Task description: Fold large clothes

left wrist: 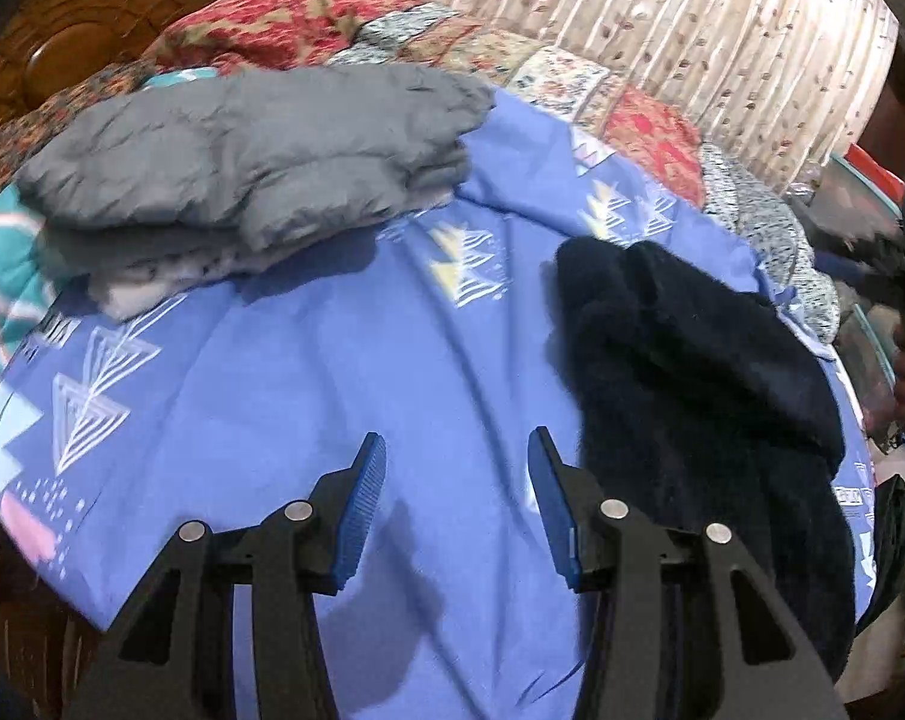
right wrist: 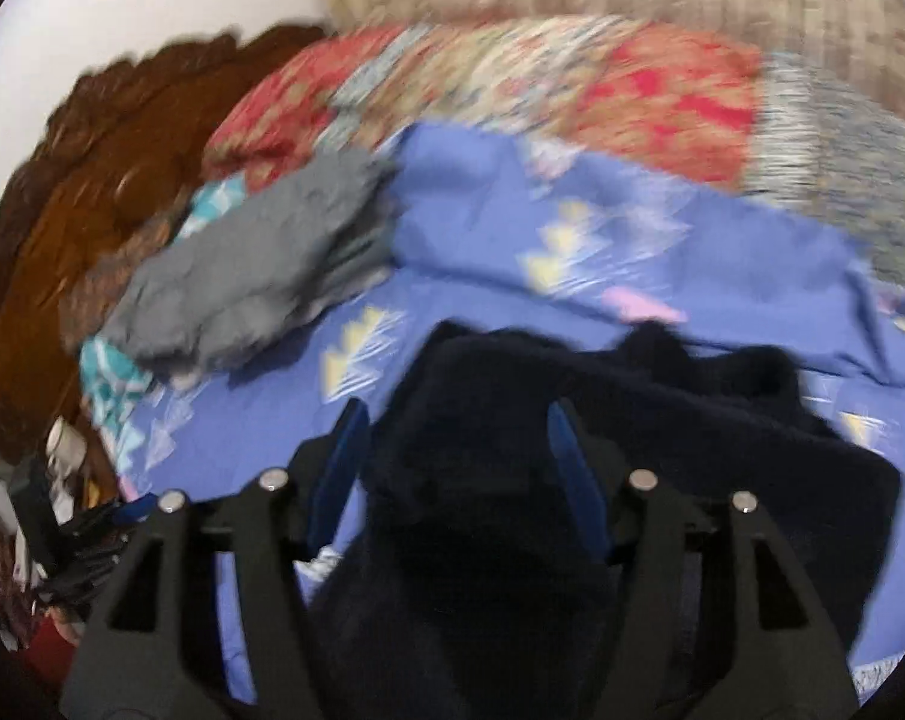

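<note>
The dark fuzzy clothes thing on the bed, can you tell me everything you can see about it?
The dark fuzzy garment looks navy or black and like soft fleece. It lies crumpled and unfolded on the blue patterned bedsheet, with two bumps poking up at its far edge. In the right wrist view, the right tongs are open with the fabric between the blue fingers, not pinched. The left tongs are open over bare sheet beside it, apart from it. The grey folded pile sits farther off, not touching it.

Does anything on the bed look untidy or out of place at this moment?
Yes. The dark fleece garment lies bunched and crumpled on the blue sheet, not spread flat, unlike the folded grey pile. Both the left gripper and the right gripper are open.
</note>
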`<control>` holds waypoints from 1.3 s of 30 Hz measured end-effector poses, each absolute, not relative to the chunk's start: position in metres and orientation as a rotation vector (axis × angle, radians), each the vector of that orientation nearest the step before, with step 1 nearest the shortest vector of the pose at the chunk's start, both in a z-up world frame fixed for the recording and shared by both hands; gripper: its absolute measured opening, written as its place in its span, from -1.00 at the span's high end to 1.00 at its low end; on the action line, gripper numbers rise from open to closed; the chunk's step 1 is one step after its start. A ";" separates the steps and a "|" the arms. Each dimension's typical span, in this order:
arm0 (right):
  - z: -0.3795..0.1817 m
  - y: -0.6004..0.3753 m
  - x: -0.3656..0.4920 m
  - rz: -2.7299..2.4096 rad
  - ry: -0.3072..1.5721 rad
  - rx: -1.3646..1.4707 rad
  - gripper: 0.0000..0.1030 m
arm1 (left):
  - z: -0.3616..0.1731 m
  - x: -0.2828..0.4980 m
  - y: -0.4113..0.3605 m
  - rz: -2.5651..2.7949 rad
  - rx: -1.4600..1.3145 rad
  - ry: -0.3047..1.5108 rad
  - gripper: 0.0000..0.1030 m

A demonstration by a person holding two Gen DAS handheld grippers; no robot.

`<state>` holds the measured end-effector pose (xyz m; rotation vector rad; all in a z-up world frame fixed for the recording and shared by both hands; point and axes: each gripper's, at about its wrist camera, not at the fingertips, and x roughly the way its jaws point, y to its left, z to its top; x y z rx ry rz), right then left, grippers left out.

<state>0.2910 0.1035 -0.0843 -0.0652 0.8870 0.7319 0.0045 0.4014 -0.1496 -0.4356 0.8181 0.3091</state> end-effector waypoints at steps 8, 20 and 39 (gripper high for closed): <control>-0.151 -0.050 0.325 0.391 0.933 0.038 -0.18 | -0.123 0.138 0.319 0.123 -0.248 0.758 -0.36; -0.277 -0.082 0.401 0.188 1.153 0.085 -0.26 | -0.235 0.259 0.257 0.260 0.016 1.015 -0.50; -0.250 -0.232 0.058 0.460 1.018 0.093 -0.37 | -0.217 -0.071 0.302 -0.015 -0.426 1.076 -0.81</control>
